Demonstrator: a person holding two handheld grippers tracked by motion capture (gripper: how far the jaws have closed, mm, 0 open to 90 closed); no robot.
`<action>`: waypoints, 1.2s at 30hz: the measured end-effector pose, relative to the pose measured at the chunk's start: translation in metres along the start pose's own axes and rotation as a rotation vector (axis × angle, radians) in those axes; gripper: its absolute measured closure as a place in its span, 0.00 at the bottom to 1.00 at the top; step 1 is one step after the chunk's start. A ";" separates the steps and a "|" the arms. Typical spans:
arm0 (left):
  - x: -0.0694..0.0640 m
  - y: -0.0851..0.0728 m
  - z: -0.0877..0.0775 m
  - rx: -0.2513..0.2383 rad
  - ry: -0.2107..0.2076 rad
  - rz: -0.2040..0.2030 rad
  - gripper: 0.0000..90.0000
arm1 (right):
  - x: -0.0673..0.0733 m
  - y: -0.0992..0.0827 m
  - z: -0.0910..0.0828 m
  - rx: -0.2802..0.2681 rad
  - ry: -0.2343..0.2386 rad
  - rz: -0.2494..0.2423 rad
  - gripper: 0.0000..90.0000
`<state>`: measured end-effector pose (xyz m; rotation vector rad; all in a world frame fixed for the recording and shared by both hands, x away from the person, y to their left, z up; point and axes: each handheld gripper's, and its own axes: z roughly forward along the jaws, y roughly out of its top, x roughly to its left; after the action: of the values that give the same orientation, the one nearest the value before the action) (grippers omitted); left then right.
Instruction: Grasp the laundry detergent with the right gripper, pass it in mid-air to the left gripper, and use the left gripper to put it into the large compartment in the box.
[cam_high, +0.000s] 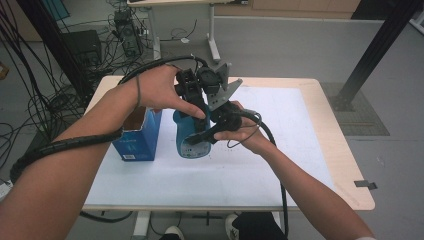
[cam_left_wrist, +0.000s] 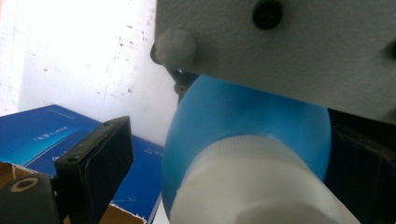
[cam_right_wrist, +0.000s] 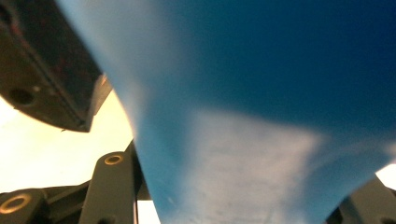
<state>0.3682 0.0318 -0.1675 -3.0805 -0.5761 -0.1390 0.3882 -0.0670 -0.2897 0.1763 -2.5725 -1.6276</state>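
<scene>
Right hand-held gripper (cam_high: 212, 131) clamped on blue bottle (cam_high: 189, 136), left hand-held gripper (cam_high: 192, 87) spread around its white cap (cam_left_wrist: 252, 186) (contact hidden)

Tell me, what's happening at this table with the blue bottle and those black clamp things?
A person sits at the table with a two-jaw gripper in each hand. The right gripper is clamped on the body of a blue bottle, holding it up off the white mat. The left gripper is at the bottle's top, its jaws around the white cap; whether they press on the cap I cannot tell. An open blue box stands just beside the bottle.
</scene>
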 end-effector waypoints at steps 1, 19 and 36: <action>0.000 0.000 0.000 -0.001 -0.001 -0.001 0.10 | 0.000 0.000 0.000 0.001 0.000 0.000 0.49; -0.003 0.001 0.003 0.015 -0.010 0.016 0.30 | 0.002 0.000 -0.002 0.007 0.001 0.002 0.49; -0.004 0.002 0.002 0.013 -0.039 0.027 0.40 | 0.004 0.000 -0.003 0.014 -0.001 -0.010 0.49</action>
<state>0.3651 0.0280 -0.1697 -3.0832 -0.5349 -0.0754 0.3845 -0.0705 -0.2883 0.1898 -2.5885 -1.6144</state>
